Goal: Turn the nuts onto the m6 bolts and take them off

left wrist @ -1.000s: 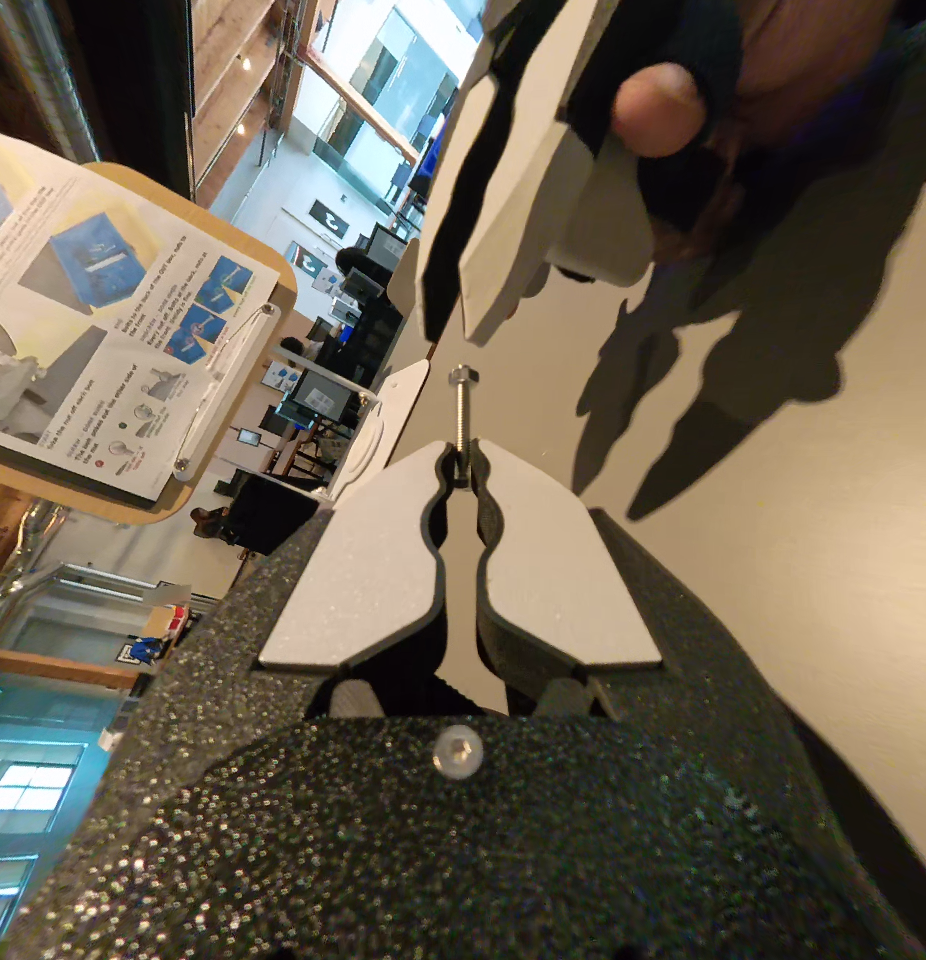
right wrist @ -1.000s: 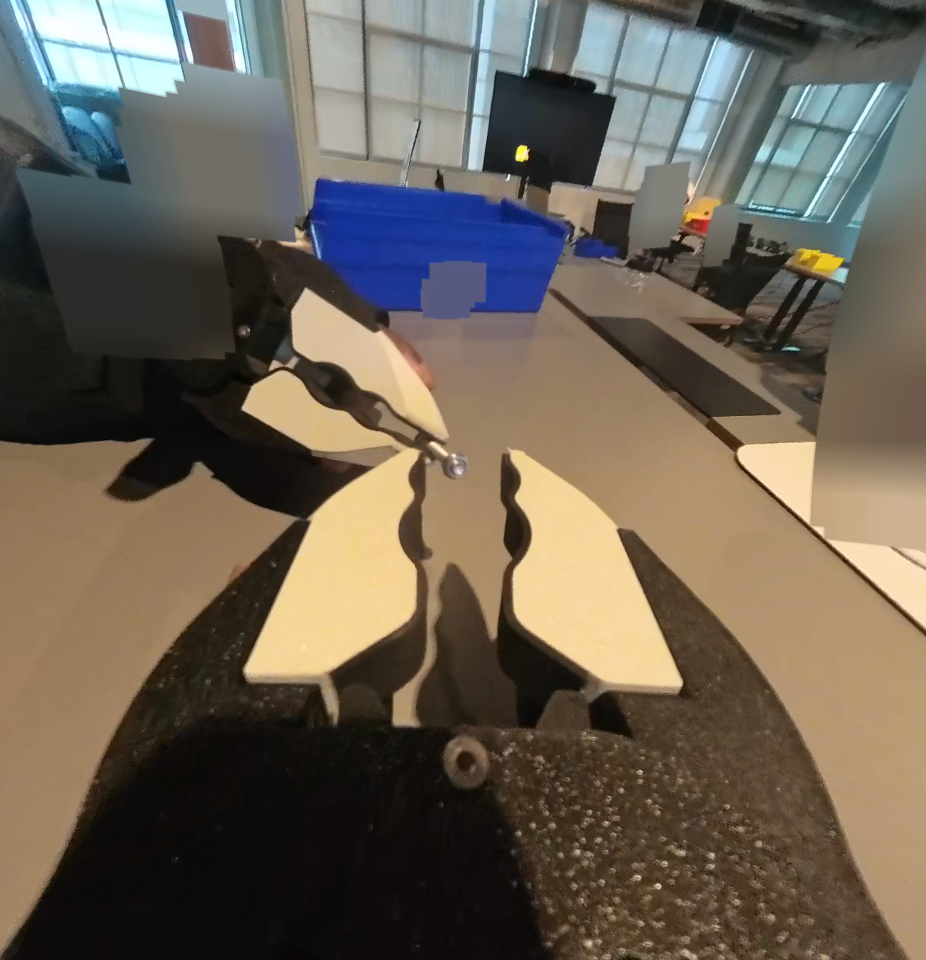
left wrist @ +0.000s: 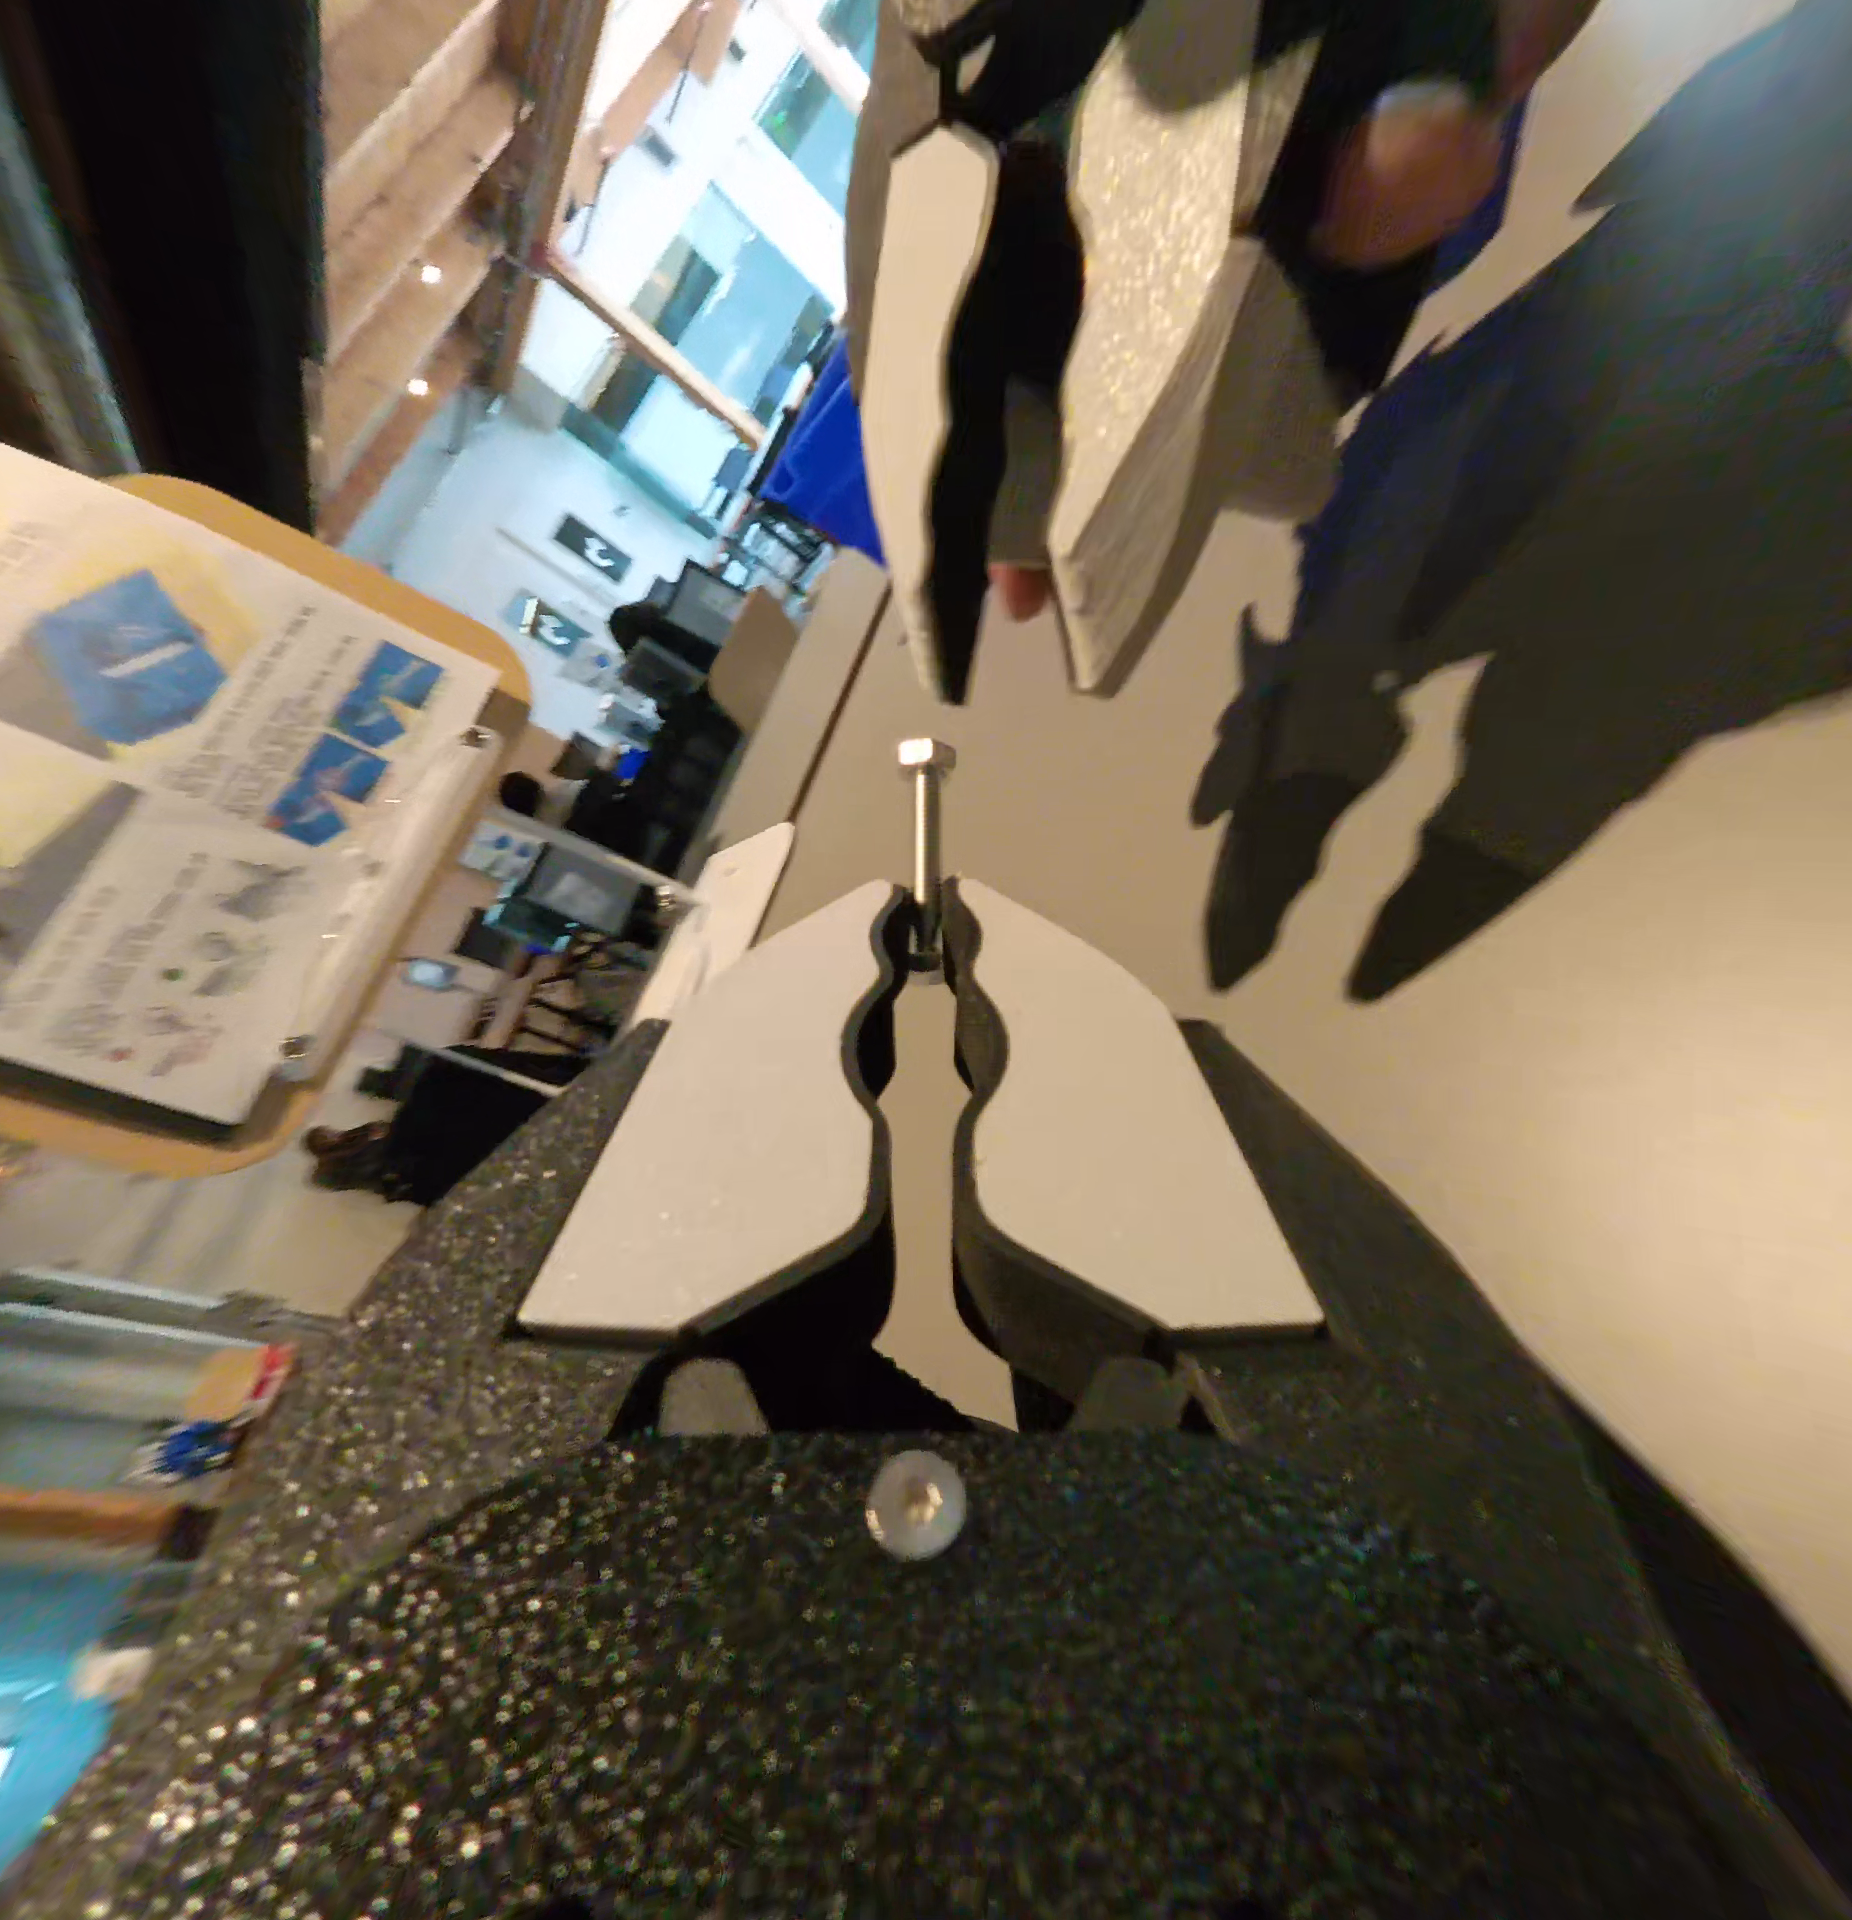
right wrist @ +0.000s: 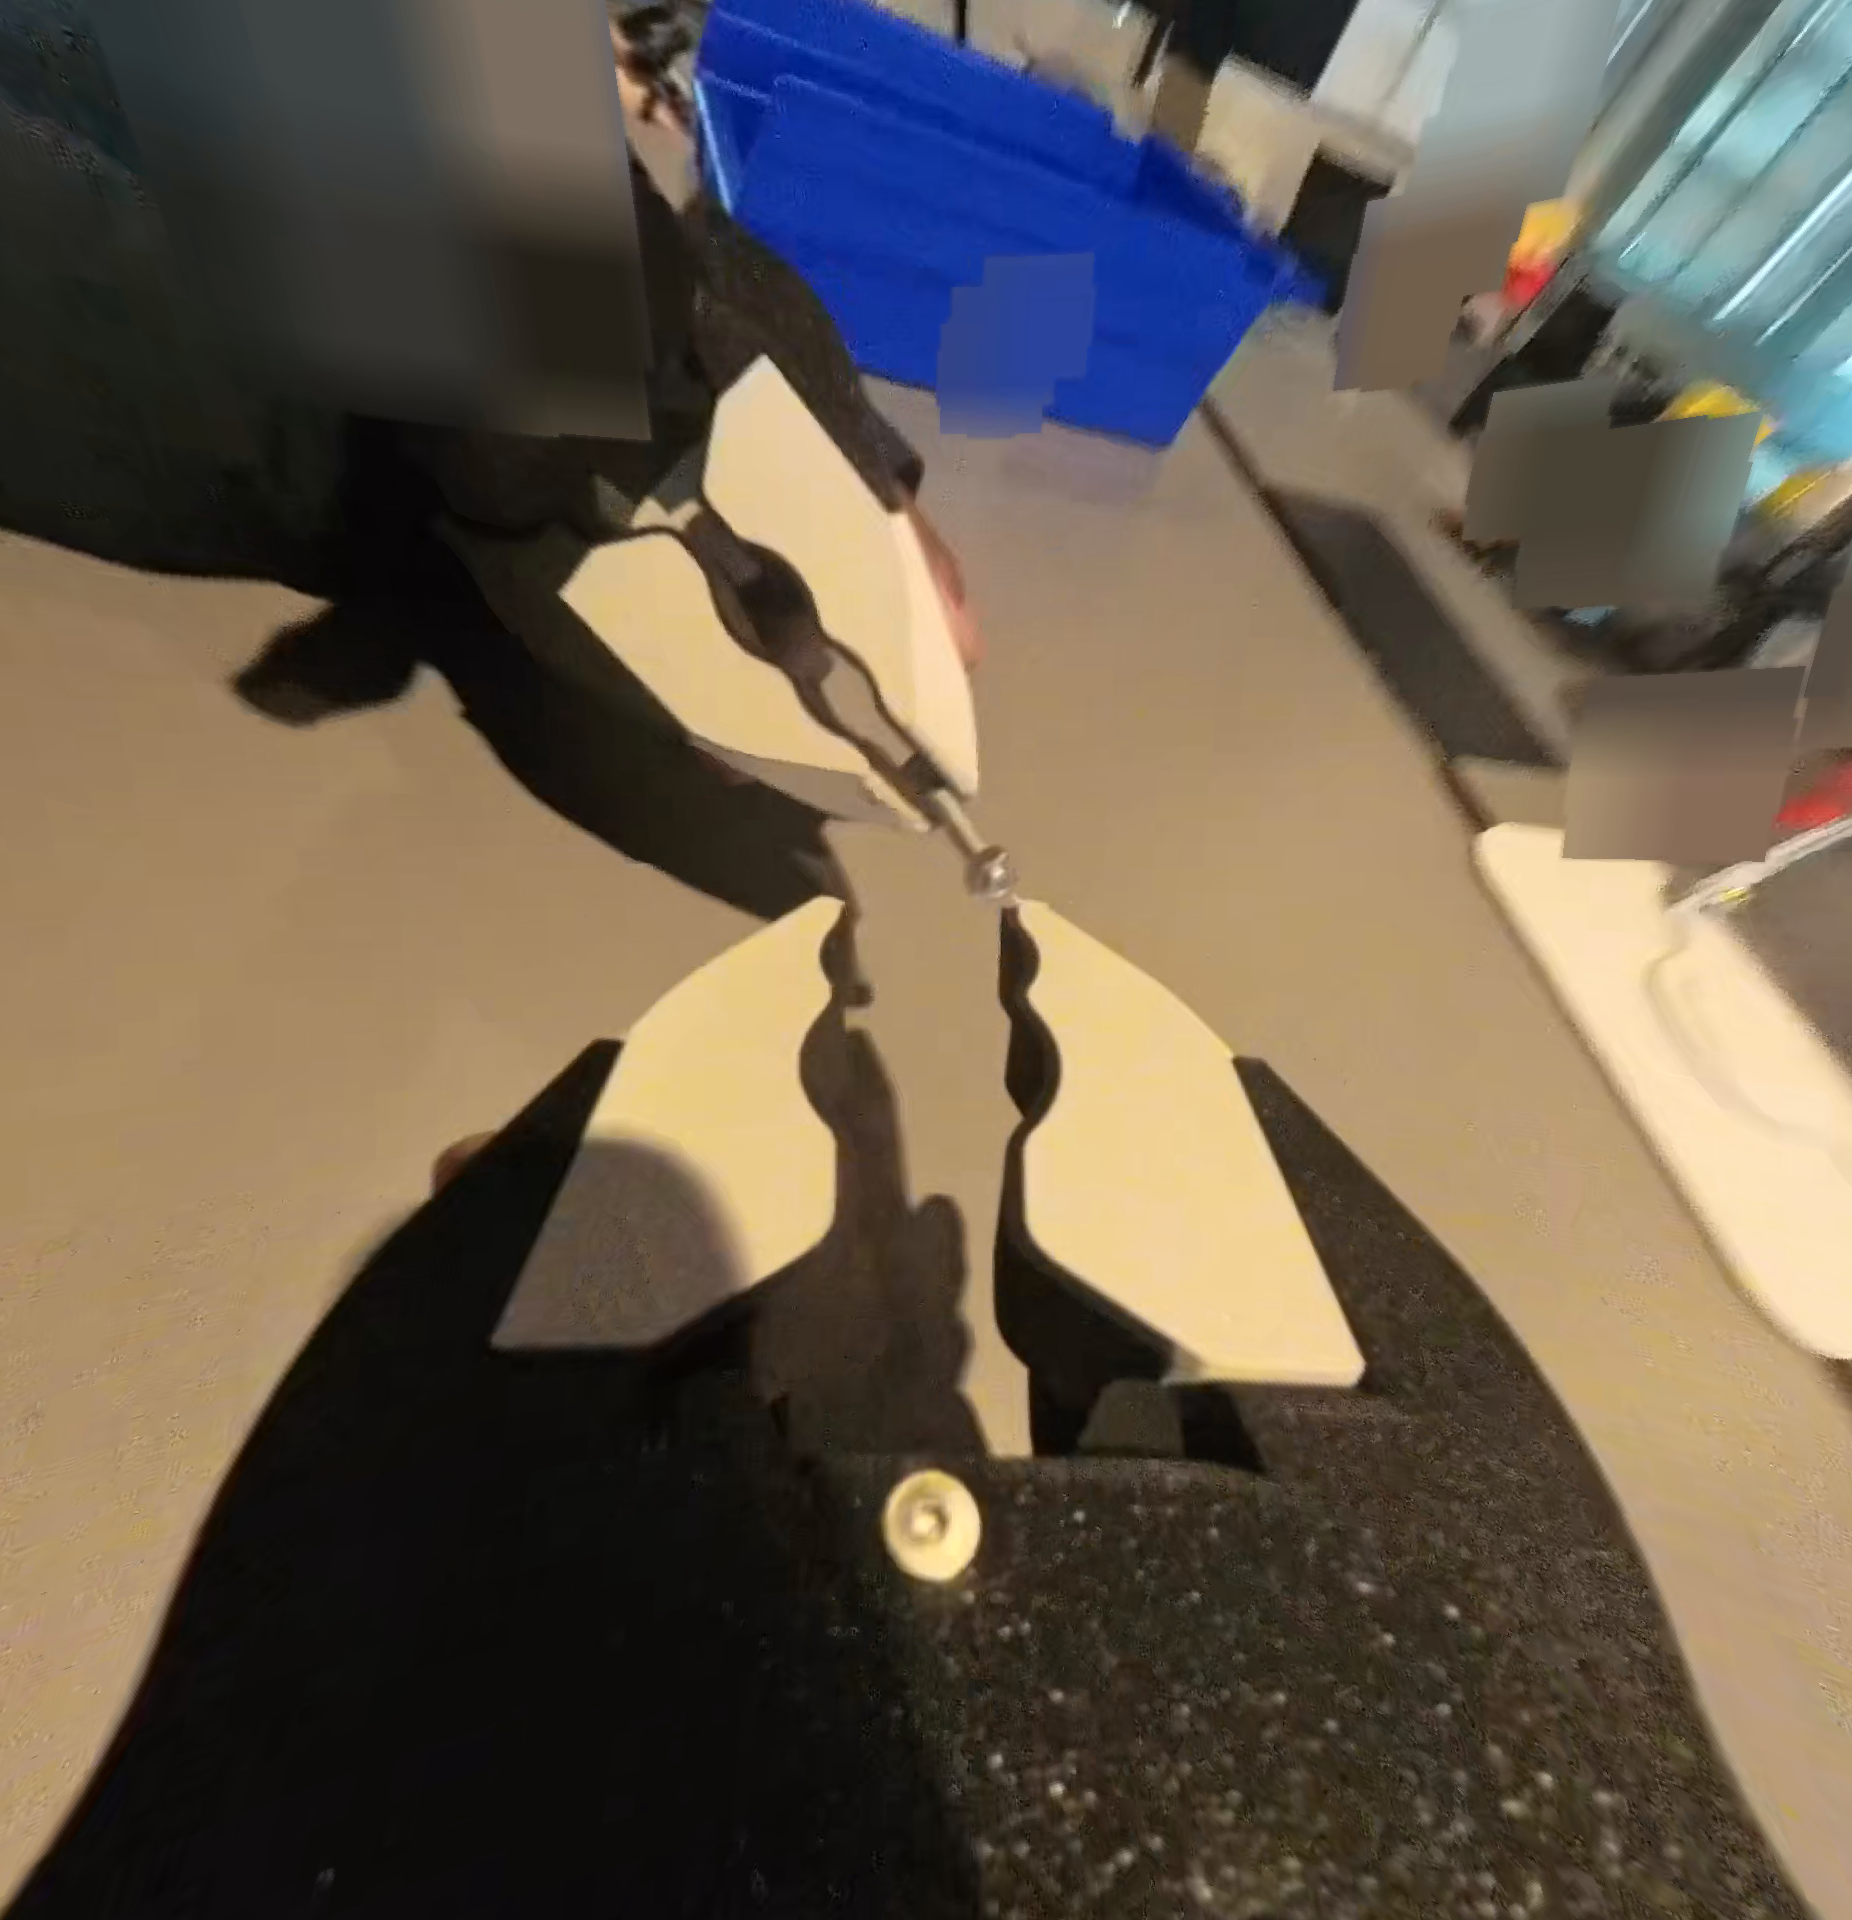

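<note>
A blue bin (right wrist: 984,239) stands at the far end of the grey surface (right wrist: 278,935); what it holds cannot be seen from here. At the right edge of the surface lies a white tray (right wrist: 1680,1060), blurred, with no clear contents. In the left wrist view a board with printed sheets clipped to it (left wrist: 205,810) fills the left side, and the room behind it is crowded with desks and screens too small to make out.

The left hand-held gripper (left wrist: 927,920) is closed tight on the lower shaft of a bolt (left wrist: 924,821), its tips pinching it just below mid-length. The bolt points straight out from the tips, with its hexagonal head at the far end. No nut can be made out on the shaft; the part between the fingers is hidden.

The right hand-held gripper (right wrist: 927,914) is parted, with a clear gap between its two tips and nothing gripped. Seen from its own camera, the bolt head (right wrist: 989,871) lies just beyond the gap, close to the right tip, but not touching that I can tell. In the left wrist view the same gripper hangs just beyond the bolt head, a person's fingers (left wrist: 1410,166) wrapped around its body. Dark shadows of both tools fall across the surface.
</note>
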Available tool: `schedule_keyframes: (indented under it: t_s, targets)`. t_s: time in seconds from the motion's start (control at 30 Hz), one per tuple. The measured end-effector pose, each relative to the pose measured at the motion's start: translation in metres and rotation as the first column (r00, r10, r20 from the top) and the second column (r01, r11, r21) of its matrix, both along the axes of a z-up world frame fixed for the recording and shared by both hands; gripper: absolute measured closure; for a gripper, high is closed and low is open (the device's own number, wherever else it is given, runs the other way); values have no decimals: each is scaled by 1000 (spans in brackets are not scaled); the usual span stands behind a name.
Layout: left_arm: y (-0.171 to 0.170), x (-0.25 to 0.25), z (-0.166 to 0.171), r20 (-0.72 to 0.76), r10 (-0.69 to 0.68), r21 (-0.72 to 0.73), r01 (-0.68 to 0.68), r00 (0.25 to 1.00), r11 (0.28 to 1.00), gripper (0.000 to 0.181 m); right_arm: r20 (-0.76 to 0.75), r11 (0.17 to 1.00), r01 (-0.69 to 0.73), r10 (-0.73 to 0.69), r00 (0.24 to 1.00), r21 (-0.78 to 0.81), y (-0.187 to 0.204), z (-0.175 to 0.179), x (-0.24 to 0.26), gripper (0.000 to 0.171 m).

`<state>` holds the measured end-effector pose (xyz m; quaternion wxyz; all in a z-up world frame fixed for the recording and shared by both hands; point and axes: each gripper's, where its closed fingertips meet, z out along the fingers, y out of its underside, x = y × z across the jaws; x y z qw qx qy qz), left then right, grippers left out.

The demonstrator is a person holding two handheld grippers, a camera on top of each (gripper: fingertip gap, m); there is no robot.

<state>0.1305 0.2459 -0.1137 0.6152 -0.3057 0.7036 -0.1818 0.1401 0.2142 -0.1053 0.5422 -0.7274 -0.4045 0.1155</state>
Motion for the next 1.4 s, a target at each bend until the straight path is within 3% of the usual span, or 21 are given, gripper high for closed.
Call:
schedule_keyframes:
  t_s: [0.13,0.67,0.73,0.83,0.93,1.0,1.07,1.1,1.27,1.4]
  targets:
    - [2,-1,4,12,20,73,-21,1000,997,176,-63,992,19,-27,998,-124,1,-12,2,144]
    - [-18,0,-2,-41,-63,128,68,997,989,176,-143,983,-2,-24,989,-183,-1,-8,-8,144]
    - [-23,0,-3,-51,-88,113,94,995,989,175,-93,986,0,-15,996,-164,-1,-13,-7,158]
    - [-30,-2,-6,-69,-152,-15,151,986,988,176,61,998,-62,62,996,5,-5,-12,-9,161]
    - [-48,-10,-6,-83,-304,-236,278,949,931,176,426,890,-272,100,899,365,-18,-8,-15,161]
    - [-49,-12,-8,-91,-335,-323,290,938,901,176,522,860,-301,48,852,412,-17,-10,-14,156]
    - [-46,-11,-7,-78,-319,-324,278,945,904,176,431,897,-253,80,899,363,-18,-7,-18,131]
    - [-43,-10,-8,-81,-305,-309,267,949,913,176,364,917,-222,93,927,331,-18,-5,-18,129]
    - [-37,-7,-10,-92,-239,-167,222,967,961,176,82,986,-120,111,990,114,-15,0,-16,133]
    - [-39,-7,-10,-94,-232,-98,223,968,970,176,-17,995,-94,93,996,-32,-13,-6,-15,140]
